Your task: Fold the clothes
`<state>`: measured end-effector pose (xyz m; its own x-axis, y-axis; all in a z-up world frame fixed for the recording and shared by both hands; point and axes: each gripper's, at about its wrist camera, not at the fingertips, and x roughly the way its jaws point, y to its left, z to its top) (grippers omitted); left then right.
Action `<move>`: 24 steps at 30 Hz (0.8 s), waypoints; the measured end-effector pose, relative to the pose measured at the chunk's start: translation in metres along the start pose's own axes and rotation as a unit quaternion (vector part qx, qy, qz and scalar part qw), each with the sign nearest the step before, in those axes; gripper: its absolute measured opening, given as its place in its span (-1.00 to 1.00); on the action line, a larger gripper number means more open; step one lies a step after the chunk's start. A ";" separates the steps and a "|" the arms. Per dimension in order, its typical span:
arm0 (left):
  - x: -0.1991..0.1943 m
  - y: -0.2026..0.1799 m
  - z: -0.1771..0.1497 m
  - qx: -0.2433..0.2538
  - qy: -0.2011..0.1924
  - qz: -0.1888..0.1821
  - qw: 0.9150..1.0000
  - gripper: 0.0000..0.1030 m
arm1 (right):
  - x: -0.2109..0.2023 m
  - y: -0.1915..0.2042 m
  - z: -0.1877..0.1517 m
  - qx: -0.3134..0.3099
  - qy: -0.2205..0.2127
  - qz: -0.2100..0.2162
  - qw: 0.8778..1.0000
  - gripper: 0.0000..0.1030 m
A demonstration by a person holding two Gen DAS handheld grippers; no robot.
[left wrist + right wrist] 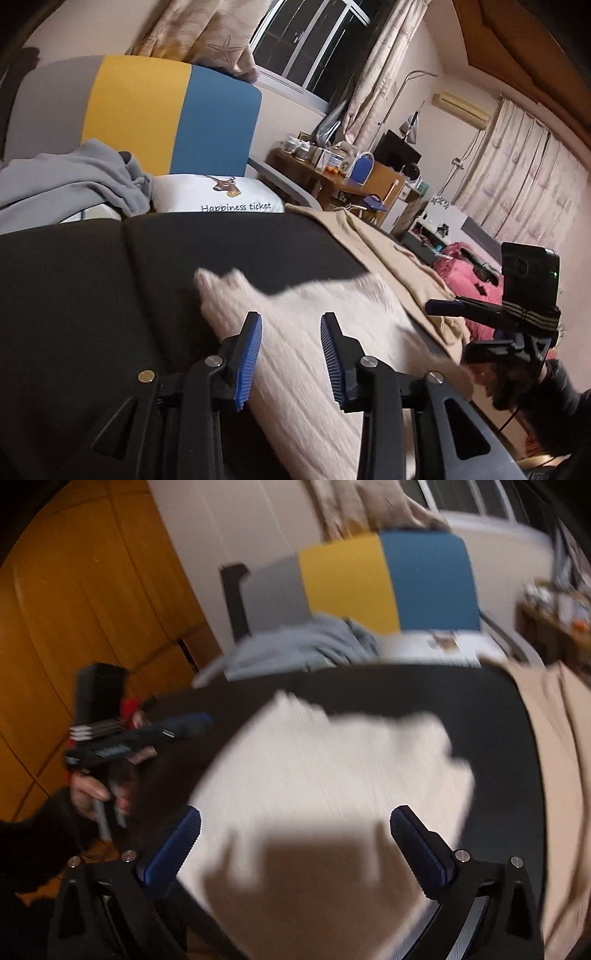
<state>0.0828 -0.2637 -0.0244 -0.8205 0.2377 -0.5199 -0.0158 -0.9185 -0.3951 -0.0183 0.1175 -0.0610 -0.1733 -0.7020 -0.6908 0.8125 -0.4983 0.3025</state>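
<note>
White ribbed garment point(295, 332) lies spread on a black mat point(110, 288) over the bed; in the right wrist view the same garment point(332, 760) is blurred by motion, its outline jagged, a dark shadow across its near part. Left gripper point(291, 354) sits low over the near edge of the garment, blue-padded fingers point(249, 358) parted with a moderate gap, cloth visible between them but nothing clamped. Right gripper point(295, 849) spread wide above the garment, fingers point(177, 845) to either side of the near portion, empty. Each gripper shows in the other's camera: right gripper point(443, 306) at the far right of the left view, held out over the garment's edge beside a tan blanket point(406, 258); left gripper point(192, 722) at the left of the right view, gripped by a hand point(92, 794) in a dark sleeve, fingertips over the mat's edge. Whether the cloth touches any pad cannot be told. Beyond the mat, a grey sweatshirt point(66, 181) heaped beside a white pillow point(218, 195) printed with a deer head and "Happiness ticket". Behind these a headboard point(136, 110) in grey, yellow and blue panels. Wooden desk point(332, 173) with small clutter under the dark window point(310, 44), patterned curtains either side. Pink bedding point(461, 273) further back, near the right gripper
</note>
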 end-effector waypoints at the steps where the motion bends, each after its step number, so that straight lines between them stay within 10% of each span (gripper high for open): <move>1: 0.007 0.004 0.005 -0.001 0.003 -0.005 1.000 -0.36 | 0.005 0.001 0.006 0.001 -0.003 0.000 1.000 1.00; 7: 0.066 0.012 0.008 0.023 0.075 0.000 0.997 -0.35 | 0.033 0.004 0.038 0.011 -0.018 -0.006 1.000 1.00; 12: 0.119 0.005 -0.008 0.021 0.134 0.046 0.990 -0.27 | 0.028 -0.016 -0.005 0.019 -0.068 -0.014 0.997 1.00; 24: 0.140 -0.011 -0.016 0.016 0.116 0.118 0.986 -0.26 | 0.022 -0.014 -0.017 0.027 -0.094 -0.040 0.994 1.00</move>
<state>-0.0228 -0.2150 -0.1046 -0.6502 0.0790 -0.7557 0.1385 -0.9656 -0.2201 -0.0237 0.1180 -0.0915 -0.3411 -0.7395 -0.5804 0.7621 -0.5790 0.2899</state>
